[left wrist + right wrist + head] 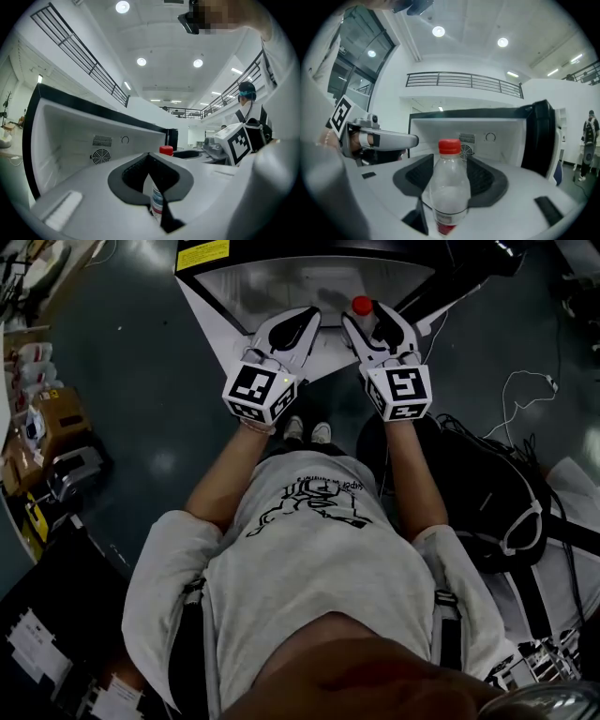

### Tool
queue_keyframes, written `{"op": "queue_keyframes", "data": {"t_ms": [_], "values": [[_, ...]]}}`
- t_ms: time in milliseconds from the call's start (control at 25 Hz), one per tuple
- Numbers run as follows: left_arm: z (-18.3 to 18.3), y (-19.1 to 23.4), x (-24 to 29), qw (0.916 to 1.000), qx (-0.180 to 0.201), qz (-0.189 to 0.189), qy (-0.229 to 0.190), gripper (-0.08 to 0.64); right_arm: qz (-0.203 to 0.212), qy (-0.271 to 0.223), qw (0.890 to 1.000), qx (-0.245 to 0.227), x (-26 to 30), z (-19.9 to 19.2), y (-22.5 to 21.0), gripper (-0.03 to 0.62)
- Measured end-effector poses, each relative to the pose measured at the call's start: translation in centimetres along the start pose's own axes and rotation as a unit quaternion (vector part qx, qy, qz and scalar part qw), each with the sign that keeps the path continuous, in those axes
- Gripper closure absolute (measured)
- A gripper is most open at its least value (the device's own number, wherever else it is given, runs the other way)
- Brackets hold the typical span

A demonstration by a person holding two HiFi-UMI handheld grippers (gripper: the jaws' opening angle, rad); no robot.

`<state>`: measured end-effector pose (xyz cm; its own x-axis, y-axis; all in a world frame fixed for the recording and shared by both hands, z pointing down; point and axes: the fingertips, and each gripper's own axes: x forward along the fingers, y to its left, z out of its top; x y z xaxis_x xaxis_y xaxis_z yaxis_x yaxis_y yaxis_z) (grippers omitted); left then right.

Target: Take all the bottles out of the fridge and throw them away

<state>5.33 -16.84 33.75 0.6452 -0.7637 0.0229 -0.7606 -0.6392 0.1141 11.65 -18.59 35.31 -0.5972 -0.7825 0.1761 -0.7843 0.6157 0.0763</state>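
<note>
Nearest the lens is a person's grey T-shirt (309,559). Beyond it, the right tongs (451,171) are clamped around the body of a clear plastic bottle with a red cap (449,197), just in front of the open white fridge (506,129). The left tongs (151,161) are closed together and empty. The bottle looks empty, so it is probably light, smooth and easily crushed; a gentle mid-body hold suits it.

L gripper (298,326) closed; R gripper (380,324) clamped
</note>
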Motion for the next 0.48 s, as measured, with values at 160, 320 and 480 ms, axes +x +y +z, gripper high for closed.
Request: {"op": "queue_keyframes", "data": {"t_ms": [160,320,480], "values": [[1.4,-1.3,-0.9,0.9999,0.004,-0.011,-0.006,0.551,0.003,-0.004,1.000,-0.007,-1.5,1.6,1.0,0.368],[2.5,-2.5,-2.1,0.9998,0.003,-0.013,-0.013,0.551,0.004,-0.013,1.000,-0.009,-3.5,2.9,1.9,0.368],[3.5,-3.5,-3.5,0.9998,0.007,-0.012,-0.017,0.551,0.003,-0.021,1.000,-0.007,-5.4,3.9,2.8,0.368]]}}
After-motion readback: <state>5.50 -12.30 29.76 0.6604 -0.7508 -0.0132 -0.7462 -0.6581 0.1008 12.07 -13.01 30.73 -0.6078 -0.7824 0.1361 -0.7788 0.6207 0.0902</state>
